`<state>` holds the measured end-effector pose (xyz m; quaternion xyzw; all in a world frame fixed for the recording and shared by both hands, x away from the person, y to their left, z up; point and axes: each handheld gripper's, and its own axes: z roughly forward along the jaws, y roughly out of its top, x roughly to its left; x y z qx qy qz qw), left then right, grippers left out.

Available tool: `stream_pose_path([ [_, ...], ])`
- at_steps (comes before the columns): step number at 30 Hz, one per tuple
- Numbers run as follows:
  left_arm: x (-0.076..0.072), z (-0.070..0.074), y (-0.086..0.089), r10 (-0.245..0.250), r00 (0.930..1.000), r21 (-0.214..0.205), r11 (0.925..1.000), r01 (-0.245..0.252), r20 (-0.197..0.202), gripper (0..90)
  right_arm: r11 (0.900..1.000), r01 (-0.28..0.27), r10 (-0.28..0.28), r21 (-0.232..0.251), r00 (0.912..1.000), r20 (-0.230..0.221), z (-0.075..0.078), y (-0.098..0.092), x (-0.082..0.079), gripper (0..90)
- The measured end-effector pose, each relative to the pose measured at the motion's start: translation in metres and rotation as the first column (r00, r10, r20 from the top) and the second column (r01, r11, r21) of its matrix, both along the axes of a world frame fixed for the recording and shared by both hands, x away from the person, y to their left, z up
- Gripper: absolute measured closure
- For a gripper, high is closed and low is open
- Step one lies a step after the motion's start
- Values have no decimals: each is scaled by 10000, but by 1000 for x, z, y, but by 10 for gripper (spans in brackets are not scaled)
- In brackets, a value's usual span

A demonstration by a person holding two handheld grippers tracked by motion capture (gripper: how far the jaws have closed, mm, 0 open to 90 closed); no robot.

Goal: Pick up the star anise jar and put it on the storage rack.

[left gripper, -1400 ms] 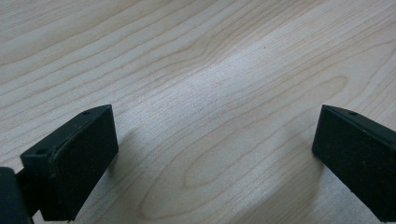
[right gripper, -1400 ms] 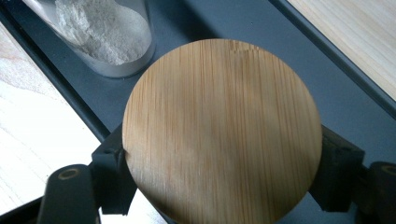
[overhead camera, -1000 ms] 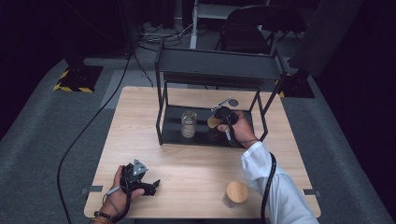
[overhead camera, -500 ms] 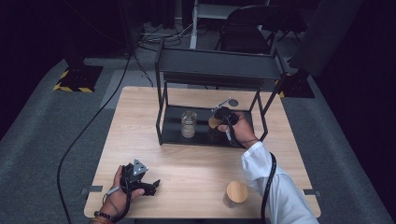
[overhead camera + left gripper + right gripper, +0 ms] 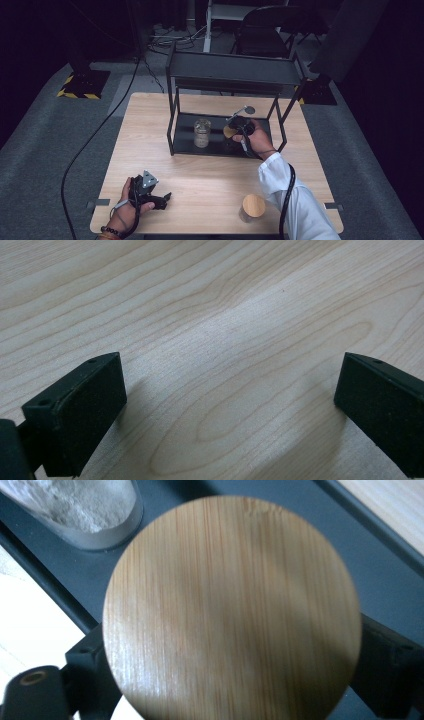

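Right gripper (image 5: 231, 131) jaws just opening, seemingly off lidded jar (image 5: 232, 610) near shelf (image 5: 220, 145) edge, left gripper (image 5: 165, 198) jaws open over bare table (image 5: 210, 175).

The light wooden table (image 5: 210, 180) carries a black metal shelf rack (image 5: 230, 70) at its far middle, with a dark upper deck and a dark lower tray (image 5: 186, 142) resting on the tabletop. Near the front edge, toward the right, stands a jar with a round wooden lid (image 5: 253, 206), well apart from the rack. The grey carpeted floor (image 5: 45, 150) surrounds the table. A black and yellow striped base (image 5: 80, 86) sits at the far left. Beyond the rack stands what looks like a dark folding chair (image 5: 262, 30), though the background is too dim to be sure.
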<state>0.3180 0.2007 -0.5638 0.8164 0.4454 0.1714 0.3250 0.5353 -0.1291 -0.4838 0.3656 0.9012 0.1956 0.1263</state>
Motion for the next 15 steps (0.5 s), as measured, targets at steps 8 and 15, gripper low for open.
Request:
stream_pose_path([
  [8,0,0,0,-4,10000,-1,10000,4,6,0,9998,-61,63,-196,10000,73,-5,5,-4,54],
  [15,0,0,0,-4,10000,-2,10000,4,8,0,9999,-133,134,-72,9998,136,-5,6,-5,47],
])
